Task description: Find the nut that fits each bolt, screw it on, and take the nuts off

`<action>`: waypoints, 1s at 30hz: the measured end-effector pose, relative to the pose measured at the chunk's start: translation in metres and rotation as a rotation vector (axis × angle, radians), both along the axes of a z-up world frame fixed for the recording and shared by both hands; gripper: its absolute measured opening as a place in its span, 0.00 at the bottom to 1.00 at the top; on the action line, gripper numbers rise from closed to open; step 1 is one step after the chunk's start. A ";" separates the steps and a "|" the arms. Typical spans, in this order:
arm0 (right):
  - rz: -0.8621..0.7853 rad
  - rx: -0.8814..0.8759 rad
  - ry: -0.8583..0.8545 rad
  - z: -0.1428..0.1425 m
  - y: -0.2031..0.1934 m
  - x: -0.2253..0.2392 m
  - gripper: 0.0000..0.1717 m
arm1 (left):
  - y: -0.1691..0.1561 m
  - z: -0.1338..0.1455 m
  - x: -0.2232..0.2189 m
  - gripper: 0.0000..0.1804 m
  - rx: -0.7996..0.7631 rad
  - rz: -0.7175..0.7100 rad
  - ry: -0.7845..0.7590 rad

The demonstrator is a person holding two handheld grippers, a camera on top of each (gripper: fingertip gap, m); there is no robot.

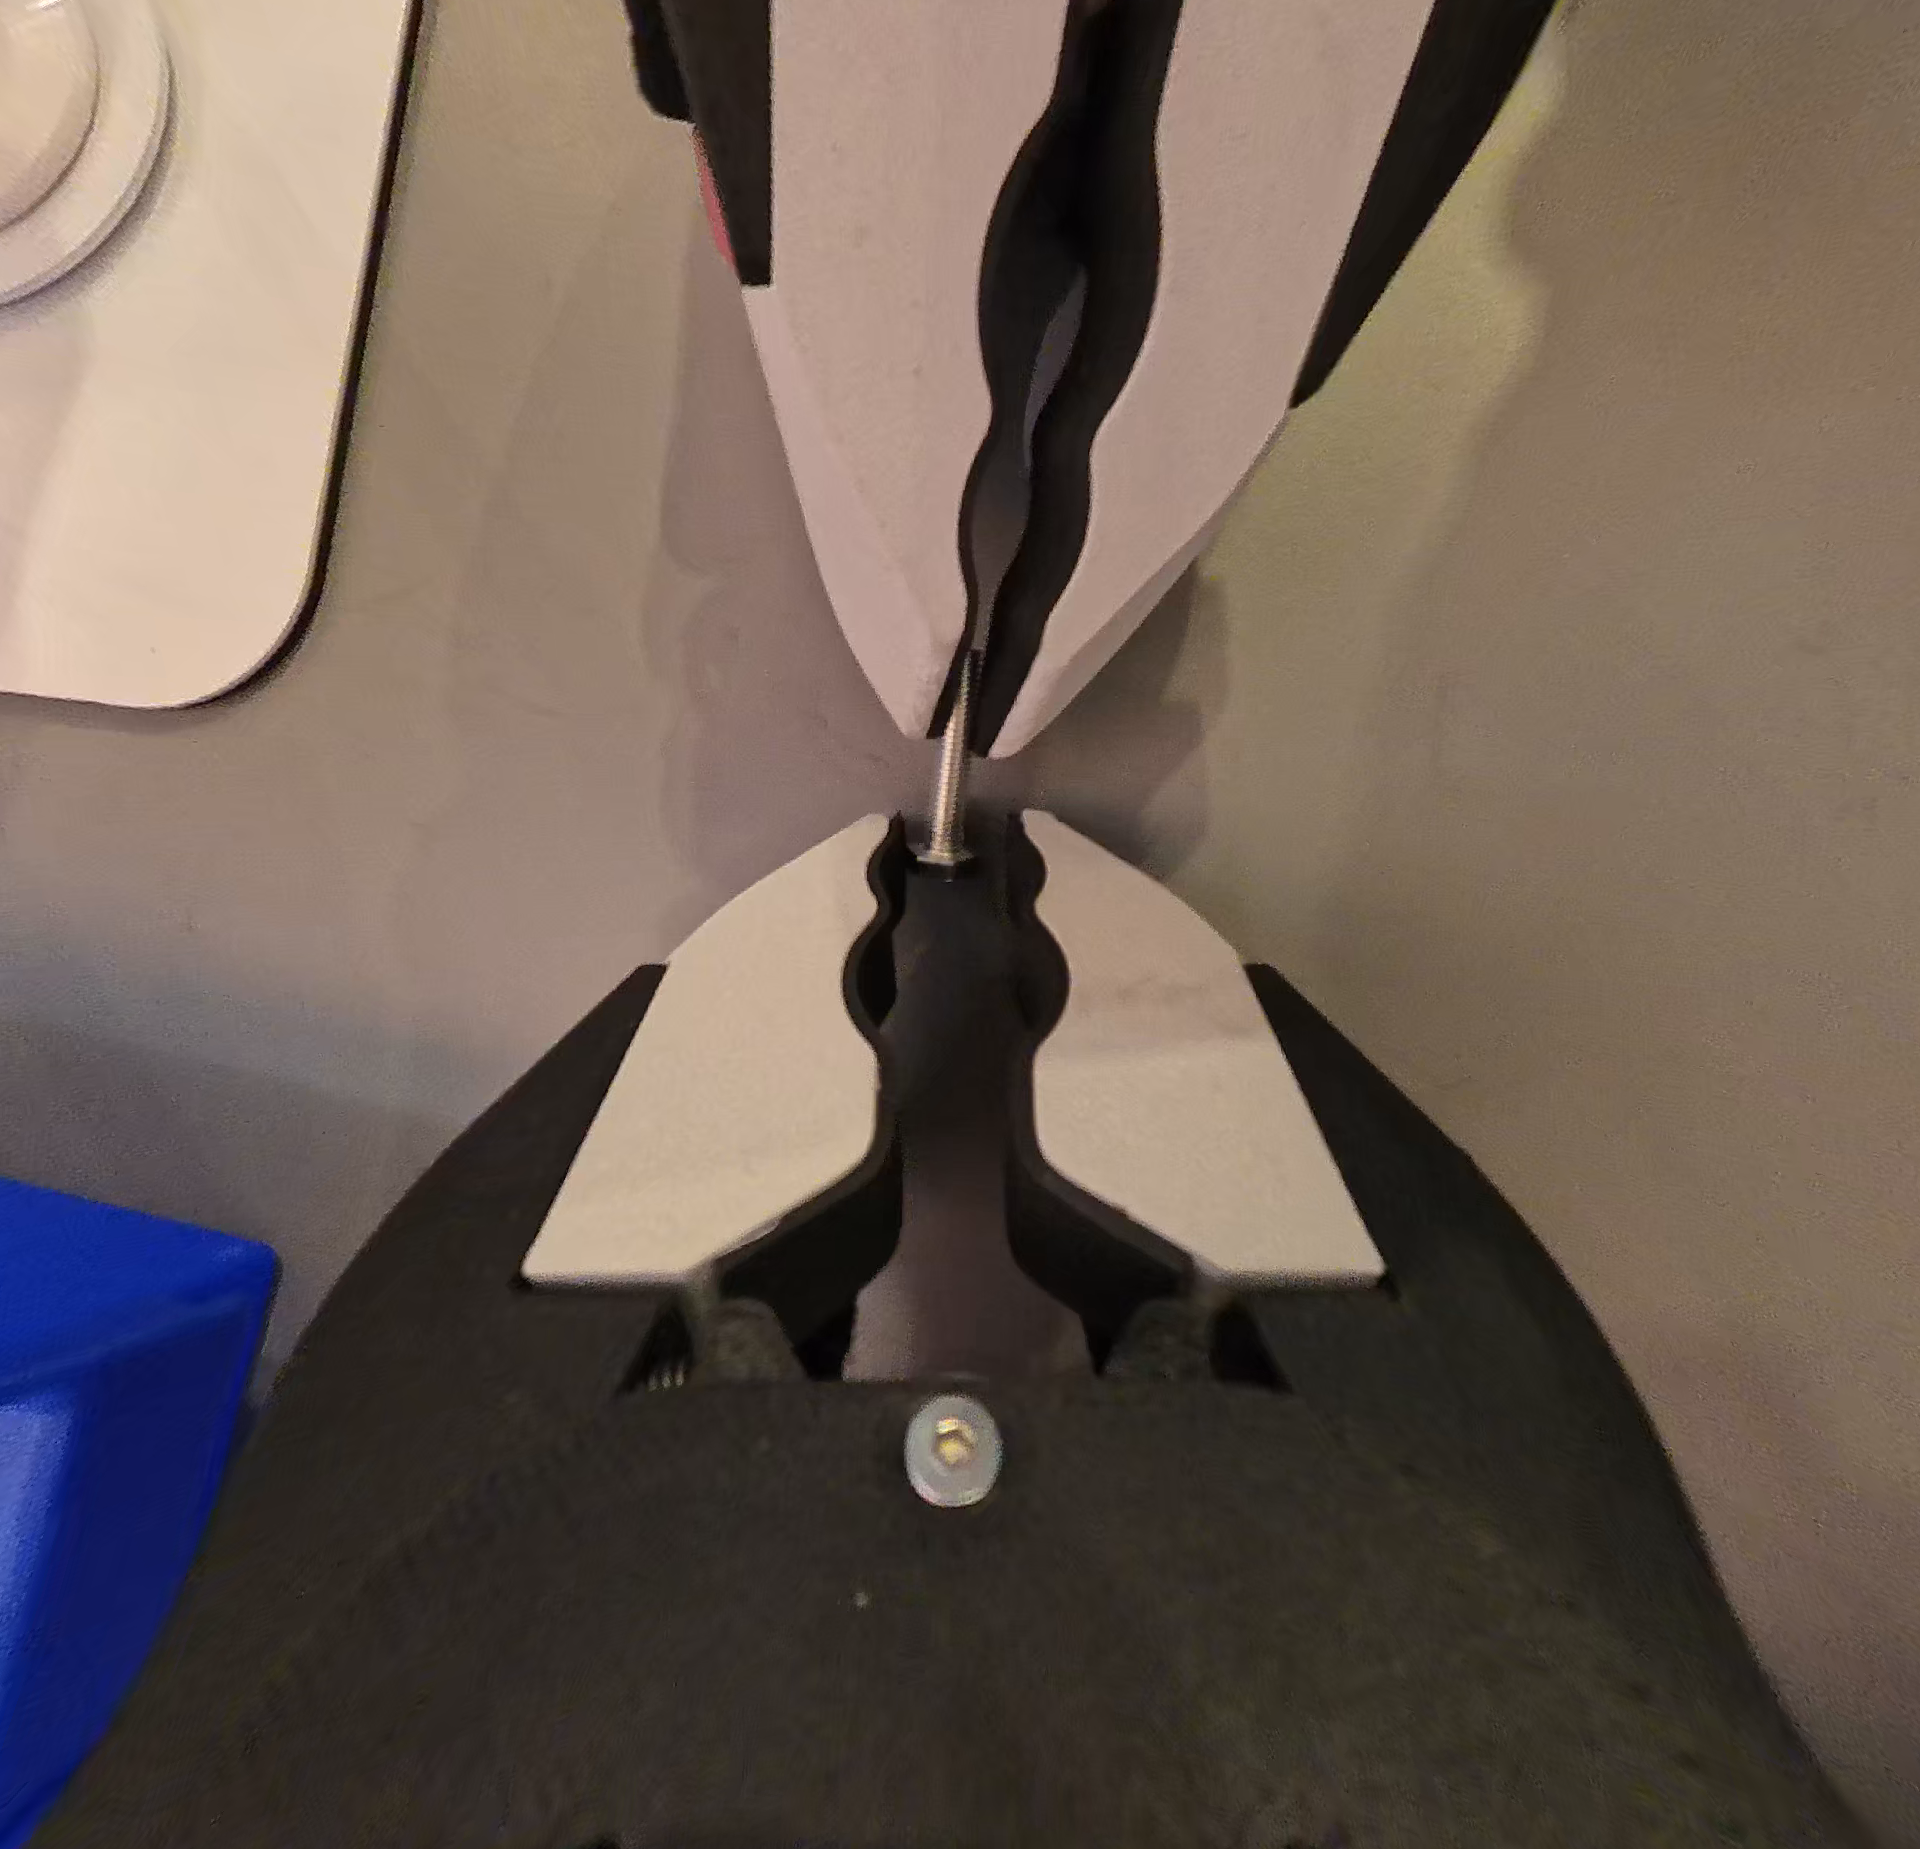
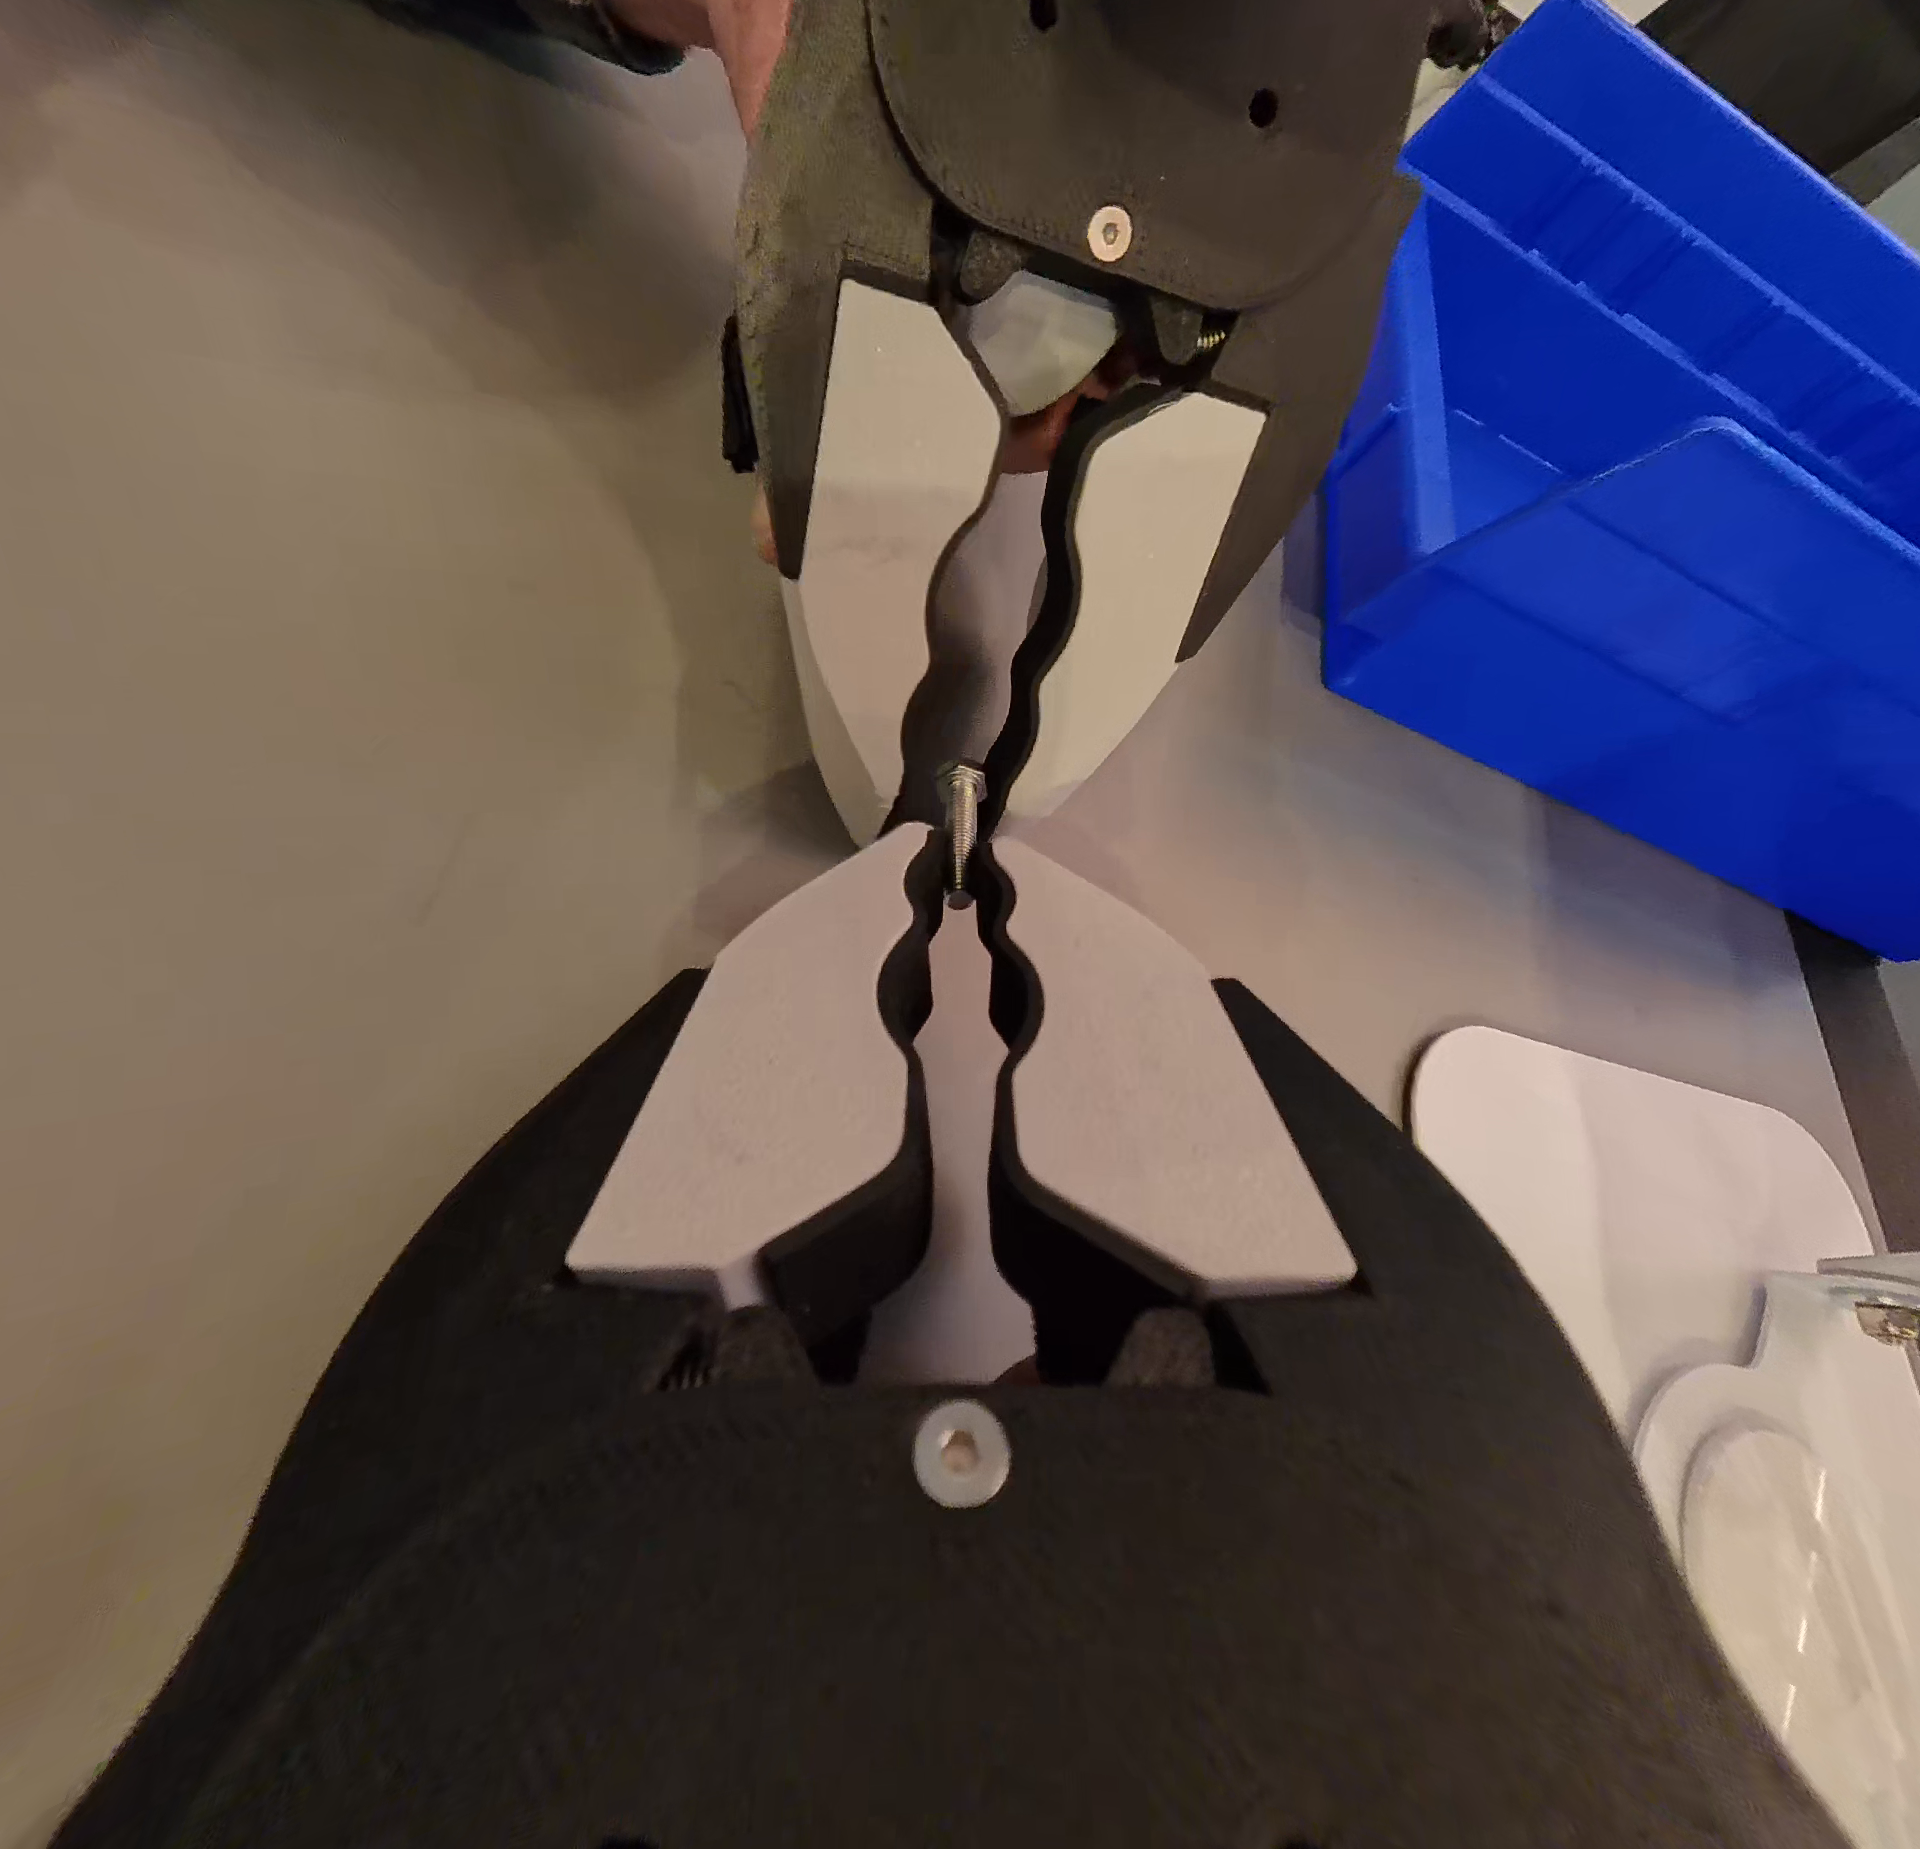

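Two claws meet tip to tip over a grey surface (image 1: pixel 1558 864), a small silver bolt (image 1: pixel 951 791) bridging the space between them. Right claw (image 2: pixel 956 890) is clenched on the threaded shaft end of the bolt (image 2: pixel 958 843); its black wavy pads pinch the thread just inside the tips, and the blunt shaft end shows between them in the right wrist view. Left claw (image 1: pixel 951 849) holds the other end: the hex end (image 1: pixel 940 857) sits between its tips against the black inner pads, hex part tucked in the first notch, though pad contact on both sides is hard to confirm and the tips stand a bit wider than on the right claw. Seen from the right wrist view, the left claw (image 2: pixel 951 797) comes in from the top with the hex end (image 2: pixel 961 783) at its tips. Bolt is thin, shiny metal, finely threaded along the visible shaft, roughly in line with both claws, in the air above the surface. Whether the hex piece is the bolt head or a nut cannot be told. A blue bin (image 2: pixel 1662 449) stands near the left claw, a corner of it also showing in the left wrist view (image 1: pixel 104 1436). A white board (image 1: pixel 156 397) with rounded corners lies on the surface, carrying a clear rounded plastic item (image 2: pixel 1818 1539). Part of a hand (image 2: pixel 727 23) shows behind the left claw.
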State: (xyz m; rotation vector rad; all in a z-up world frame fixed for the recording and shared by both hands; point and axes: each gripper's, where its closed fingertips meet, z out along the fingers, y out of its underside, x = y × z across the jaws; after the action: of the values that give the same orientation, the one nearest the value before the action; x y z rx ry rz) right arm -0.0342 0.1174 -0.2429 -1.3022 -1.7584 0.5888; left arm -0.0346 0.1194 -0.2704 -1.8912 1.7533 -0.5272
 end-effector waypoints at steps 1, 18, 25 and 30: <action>0.000 0.001 -0.001 0.000 0.001 0.000 0.03 | 0.000 0.000 0.000 0.11 0.011 -0.001 0.009; 0.009 -0.053 0.003 0.002 0.005 -0.007 0.03 | 0.012 0.000 -0.004 0.06 0.134 0.019 0.095; 0.000 -0.058 0.010 0.005 0.005 -0.008 0.03 | 0.013 0.001 -0.005 0.06 0.176 0.020 0.127; -0.027 -0.102 0.018 0.008 0.008 -0.008 0.03 | 0.017 0.002 -0.005 0.06 0.200 0.031 0.121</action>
State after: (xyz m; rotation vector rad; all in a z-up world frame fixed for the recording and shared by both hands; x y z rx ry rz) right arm -0.0424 0.1255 -0.2353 -1.3847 -1.7127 0.6803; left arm -0.0395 0.1360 -0.2680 -1.8390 1.7771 -0.2206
